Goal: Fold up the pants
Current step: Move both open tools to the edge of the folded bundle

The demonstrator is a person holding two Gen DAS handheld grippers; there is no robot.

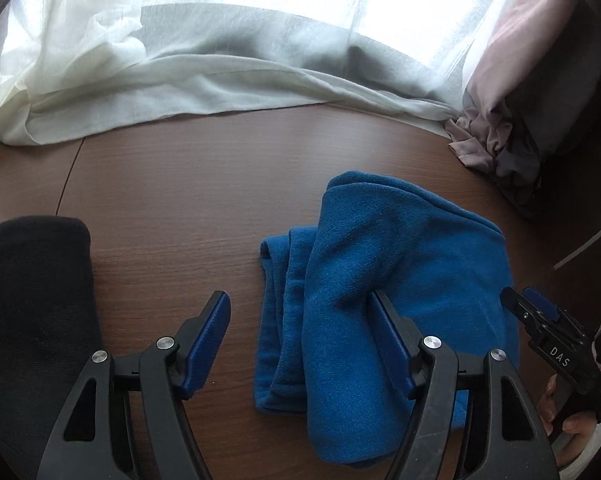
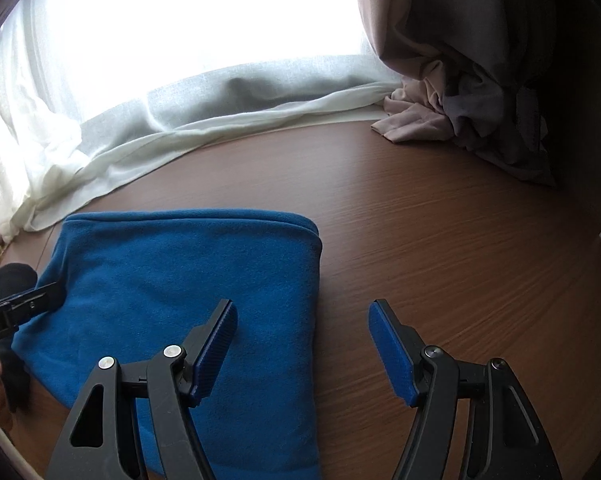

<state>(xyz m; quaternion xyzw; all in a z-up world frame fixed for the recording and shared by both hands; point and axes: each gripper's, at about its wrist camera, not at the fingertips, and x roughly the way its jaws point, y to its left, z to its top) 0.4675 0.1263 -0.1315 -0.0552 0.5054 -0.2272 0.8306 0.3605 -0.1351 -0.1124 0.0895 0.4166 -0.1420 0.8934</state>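
The blue pants [image 1: 384, 296] lie folded into a thick bundle on the brown wooden table [image 1: 204, 184], and everything else sits in relation to that bundle. In the left wrist view its rounded fold faces the sheer white curtain [image 1: 148, 80] at the far edge of the table, and a narrower strip of the same fleece shows along the bundle's left side, lower than the top layer. The left gripper [image 1: 300, 300] hovers at the bundle's near left part with its 2 jaws spread apart: one blue pad is over bare wood to the left of the pants, the other is over or against the top layer, and whether it touches the cloth cannot be told; nothing is clamped. The right gripper [image 2: 302, 308] hangs at the bundle's right edge, jaws wide and released, with the left finger above the fleece and the right finger above bare table beside it. A black garment [image 1: 32, 308] lies well to the left of the pants. A bunched pink and grey curtain [image 2: 472, 112] piles up on the table beyond the bundle's far right corner.
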